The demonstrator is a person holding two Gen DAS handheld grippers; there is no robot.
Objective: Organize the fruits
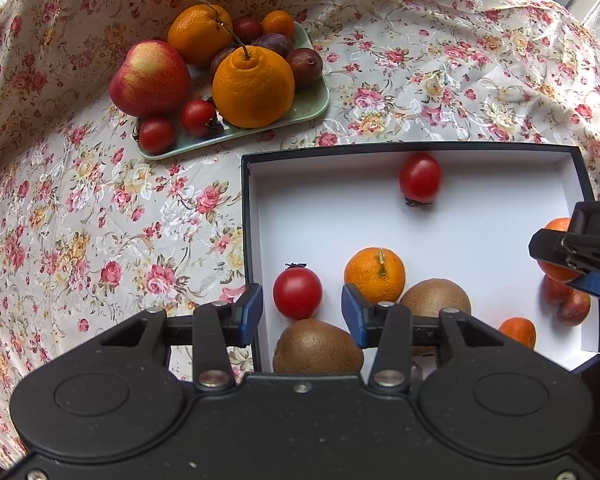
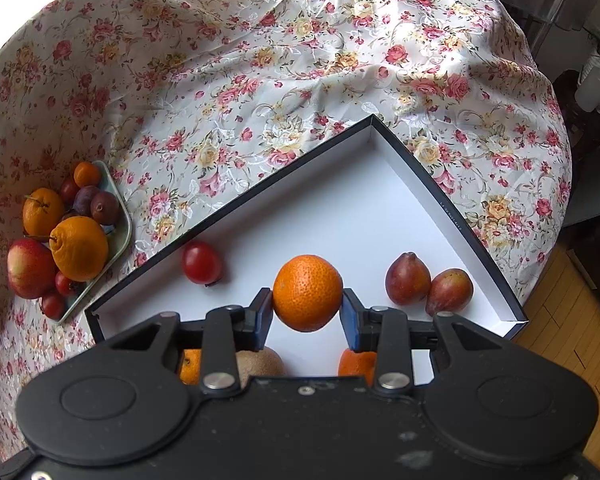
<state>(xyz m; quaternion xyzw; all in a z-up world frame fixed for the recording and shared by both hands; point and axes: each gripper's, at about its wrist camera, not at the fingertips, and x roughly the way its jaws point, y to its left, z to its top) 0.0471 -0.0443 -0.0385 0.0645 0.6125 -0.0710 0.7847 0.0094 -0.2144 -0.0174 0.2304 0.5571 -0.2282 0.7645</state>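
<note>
Round table under a glossy floral cloth (image 2: 260,80), pink and yellow roses on cream, rumpled into folds at the far side.

Shallow box (image 1: 576,172), dark outside, matte white card inside, sits near the right. Pale green tray (image 1: 316,100), smooth glaze and rounded corners, lies well apart to the far left.

On the tray: two knobbly, pebble-skinned oranges with stems, the nearer one (image 1: 253,87) large and necked; a red-and-yellow apple (image 1: 150,78) hanging over its left rim; dull purple plums; a small mandarin at the far end; two shiny cherry tomatoes near its near edge.

In the box: a glossy tomato (image 1: 420,178) by the far wall, a stemmed mandarin (image 1: 374,276), two fuzzy brown kiwis (image 1: 316,346), two pointed reddish plums (image 2: 408,278) touching each other at the right.

Left gripper (image 1: 302,312), black plastic with blue pads, jaws parted; a second tomato (image 1: 297,293) lies between them on the box floor, clear of both pads.

Right gripper (image 2: 306,312) grasps a pitted, round tangerine (image 2: 308,292), both blue pads pressing its sides, above the box floor.
</note>
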